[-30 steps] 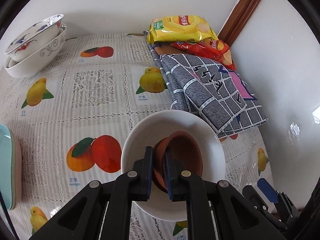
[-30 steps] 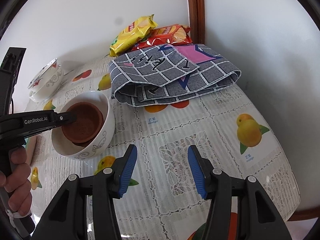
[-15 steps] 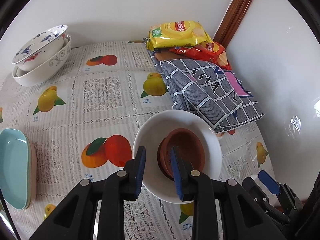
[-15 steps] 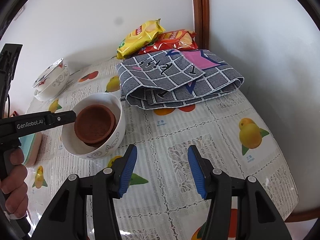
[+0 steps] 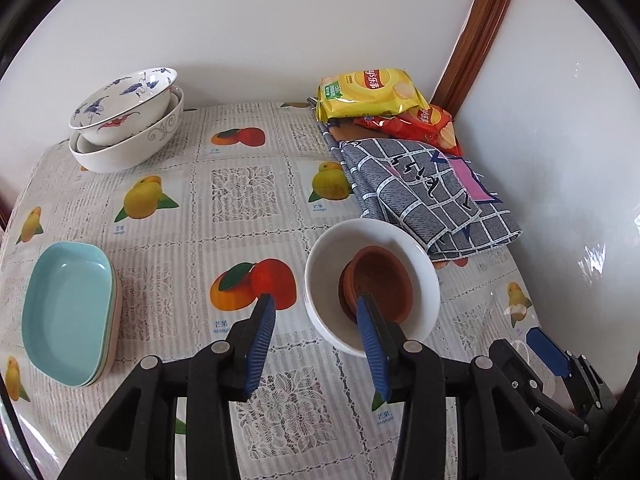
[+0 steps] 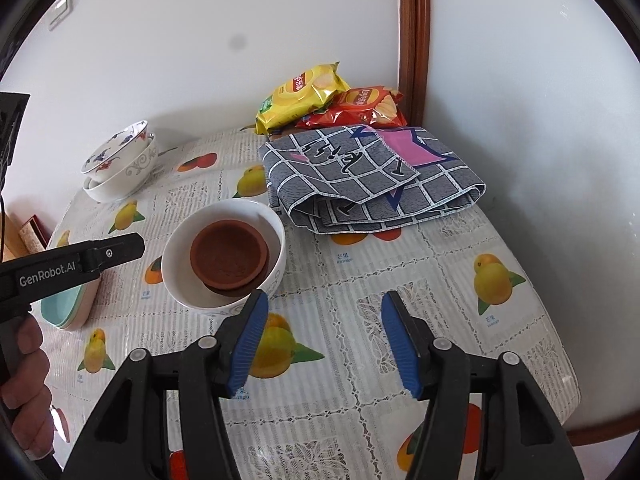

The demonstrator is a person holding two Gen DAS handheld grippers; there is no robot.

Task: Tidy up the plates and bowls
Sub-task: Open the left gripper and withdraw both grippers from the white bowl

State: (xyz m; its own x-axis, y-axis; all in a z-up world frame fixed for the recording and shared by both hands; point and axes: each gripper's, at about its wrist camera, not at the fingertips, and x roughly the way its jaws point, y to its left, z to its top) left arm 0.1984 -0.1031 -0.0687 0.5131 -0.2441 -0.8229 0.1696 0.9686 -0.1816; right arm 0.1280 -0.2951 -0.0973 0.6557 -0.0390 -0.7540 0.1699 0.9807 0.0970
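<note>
The left gripper [image 5: 316, 312] hangs above the near rim of the white bowl [image 5: 424, 276]; its jaws have just been opening and grip nothing; the brown clay dishes [image 5: 380, 276] sit nested inside that bowl, free of the pads. The right gripper [image 6: 324, 320] hovers over bare fruit-print tablecloth [image 6: 440, 280]; its jaws have just been widening, empty. At the back stand two stacked patterned bowls [image 5: 124, 120]; the turquoise plates [image 5: 68, 308] lie stacked at the left edge; a folded checked cloth [image 5: 424, 196] touches the chip bags [image 5: 368, 92].
</note>
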